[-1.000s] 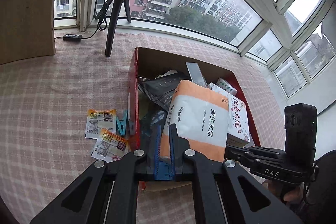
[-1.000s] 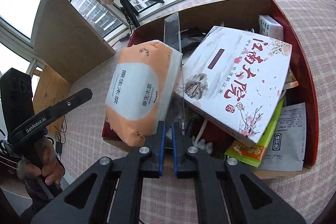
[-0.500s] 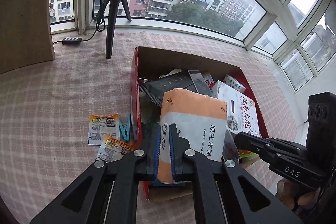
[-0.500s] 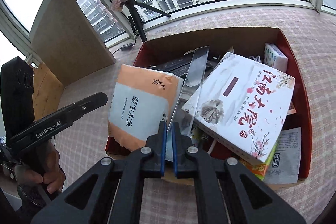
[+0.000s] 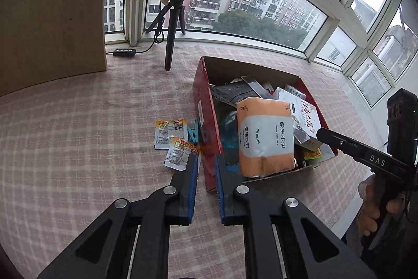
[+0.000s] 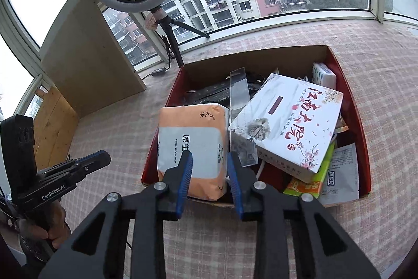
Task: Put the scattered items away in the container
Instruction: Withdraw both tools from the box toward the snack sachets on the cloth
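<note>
lying outside the red box: two sachets, blue clip. tissue pack inside. left gripper and right gripper jaws spread, empty.

One red cardboard box sits on the checked cloth, and it is stuffed. On top lies one orange tissue pack, and beside it one white flat box with red calligraphy and blossoms. I count one clear plastic ruler, one small white packet with green dots, one dark pouch, one green and orange snack bag and one white printed sachet. Outside the box, on the cloth, lie two small sachets and one blue clothes peg. What lies deeper in the box I cannot count.
</note>
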A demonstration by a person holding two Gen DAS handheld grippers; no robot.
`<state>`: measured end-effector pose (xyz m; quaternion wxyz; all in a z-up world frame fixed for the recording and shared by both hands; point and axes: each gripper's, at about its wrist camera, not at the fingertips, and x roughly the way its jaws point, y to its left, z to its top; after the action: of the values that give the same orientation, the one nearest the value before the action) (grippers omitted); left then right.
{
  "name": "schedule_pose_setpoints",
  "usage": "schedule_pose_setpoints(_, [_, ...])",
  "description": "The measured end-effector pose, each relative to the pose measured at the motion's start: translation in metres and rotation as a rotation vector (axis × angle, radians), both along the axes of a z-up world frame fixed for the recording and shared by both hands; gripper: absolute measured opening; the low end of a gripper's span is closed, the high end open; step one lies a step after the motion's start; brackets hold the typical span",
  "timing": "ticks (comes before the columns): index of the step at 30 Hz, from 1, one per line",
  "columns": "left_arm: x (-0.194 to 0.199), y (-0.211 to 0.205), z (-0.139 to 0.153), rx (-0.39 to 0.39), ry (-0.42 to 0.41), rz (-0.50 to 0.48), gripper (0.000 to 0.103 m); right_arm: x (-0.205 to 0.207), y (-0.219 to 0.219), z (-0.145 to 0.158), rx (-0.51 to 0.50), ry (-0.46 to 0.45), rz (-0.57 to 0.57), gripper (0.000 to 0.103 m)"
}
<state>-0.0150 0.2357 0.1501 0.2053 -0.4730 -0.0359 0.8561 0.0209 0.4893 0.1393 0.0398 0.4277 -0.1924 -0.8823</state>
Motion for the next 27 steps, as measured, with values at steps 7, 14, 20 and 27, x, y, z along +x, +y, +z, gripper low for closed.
schedule_pose_setpoints(7, [0.033, -0.053, 0.027, -0.027, 0.083, 0.098, 0.027, 0.017, -0.027, 0.019, 0.029, 0.046, -0.018, 0.043])
schedule_pose_setpoints(14, [0.045, -0.089, 0.036, -0.029, 0.098, 0.146, 0.033, 0.03, -0.074, 0.039, 0.116, 0.096, 0.022, 0.049])
schedule_pose_setpoints(20, [0.044, -0.114, 0.047, -0.023, 0.121, 0.11, 0.035, 0.037, -0.117, 0.053, 0.199, 0.138, 0.02, 0.049])
schedule_pose_setpoints(27, [0.038, -0.147, 0.058, -0.015, 0.145, 0.044, 0.039, 0.039, -0.162, 0.067, 0.245, 0.163, -0.04, 0.049])
